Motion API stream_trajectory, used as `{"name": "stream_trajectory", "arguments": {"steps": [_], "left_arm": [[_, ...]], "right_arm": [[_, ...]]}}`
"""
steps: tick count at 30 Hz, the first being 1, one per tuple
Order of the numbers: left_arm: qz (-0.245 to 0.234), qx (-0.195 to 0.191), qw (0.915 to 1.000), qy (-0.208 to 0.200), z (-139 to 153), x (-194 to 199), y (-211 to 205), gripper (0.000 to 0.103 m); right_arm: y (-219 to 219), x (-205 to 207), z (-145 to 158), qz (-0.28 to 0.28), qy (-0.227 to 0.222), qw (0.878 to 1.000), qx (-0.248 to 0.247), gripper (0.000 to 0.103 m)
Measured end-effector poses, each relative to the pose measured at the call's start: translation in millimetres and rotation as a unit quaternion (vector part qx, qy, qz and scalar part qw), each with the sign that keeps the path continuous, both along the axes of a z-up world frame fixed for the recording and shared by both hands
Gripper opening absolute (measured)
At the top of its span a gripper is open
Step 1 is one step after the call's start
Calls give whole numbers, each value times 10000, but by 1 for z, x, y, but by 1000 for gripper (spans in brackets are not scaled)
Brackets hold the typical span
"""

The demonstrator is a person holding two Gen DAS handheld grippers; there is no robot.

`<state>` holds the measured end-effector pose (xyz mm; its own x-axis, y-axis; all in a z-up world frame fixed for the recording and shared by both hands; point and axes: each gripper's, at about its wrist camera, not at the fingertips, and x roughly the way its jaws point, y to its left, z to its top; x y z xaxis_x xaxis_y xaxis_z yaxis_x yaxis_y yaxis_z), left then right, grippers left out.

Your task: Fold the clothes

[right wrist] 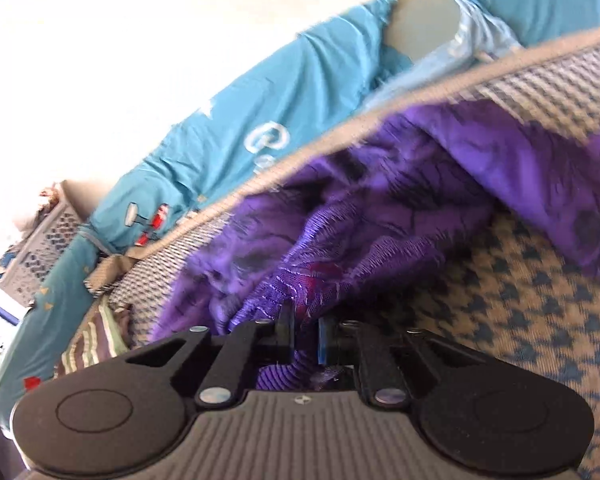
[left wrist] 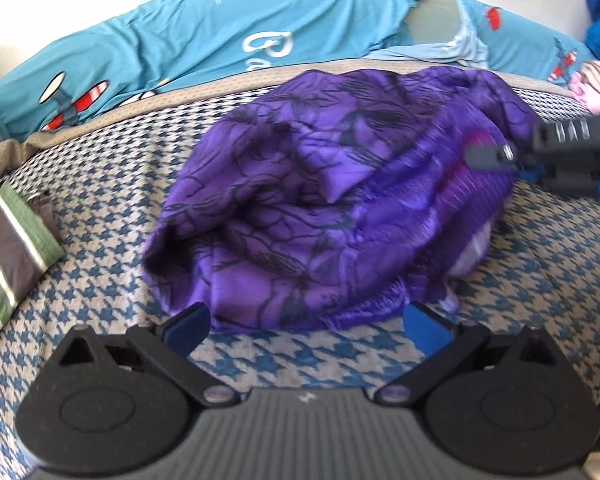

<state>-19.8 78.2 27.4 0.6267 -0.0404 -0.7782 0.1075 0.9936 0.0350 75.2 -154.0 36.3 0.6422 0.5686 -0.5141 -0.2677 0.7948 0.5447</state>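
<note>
Right, your right gripper (right wrist: pixel 304 336) is clamped on a bunched fold of the purple patterned garment (left wrist: pixel 324 200), heaped on the houndstooth bedcover (left wrist: pixel 260 360). Your left gripper (left wrist: pixel 306 326) hovers with its 2 fingers spread at the near hem. Pinch that hem, then spread both corners flat. Blur hides sleeves and collar entirely.

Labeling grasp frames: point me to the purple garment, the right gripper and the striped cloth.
purple garment (left wrist: pixel 300 200): left wrist view, middle of the crumpled heap.
right gripper (right wrist: pixel 305 340): right wrist view, midway between fingertips, shut on purple fabric.
striped cloth (left wrist: pixel 8 256): left wrist view, its green and brown striped face.
</note>
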Motion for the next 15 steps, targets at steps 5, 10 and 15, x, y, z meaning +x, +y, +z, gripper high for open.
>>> {"name": "stream_trajectory", "arguments": {"steps": [5,10,15], "left_arm": [[-408,128,9991,-65,-4,-7,-16,103],[-363,758,9956,-411,-10,-5,-33,103],[-291,1289,9878,-822,-17,6,-51,103]], "right_arm": [[-6,11,18,216,-104,9991,351,11],[-13,28,25,297,54,9961,826,11],[-15,38,28,323,127,9934,1091,11]]}}
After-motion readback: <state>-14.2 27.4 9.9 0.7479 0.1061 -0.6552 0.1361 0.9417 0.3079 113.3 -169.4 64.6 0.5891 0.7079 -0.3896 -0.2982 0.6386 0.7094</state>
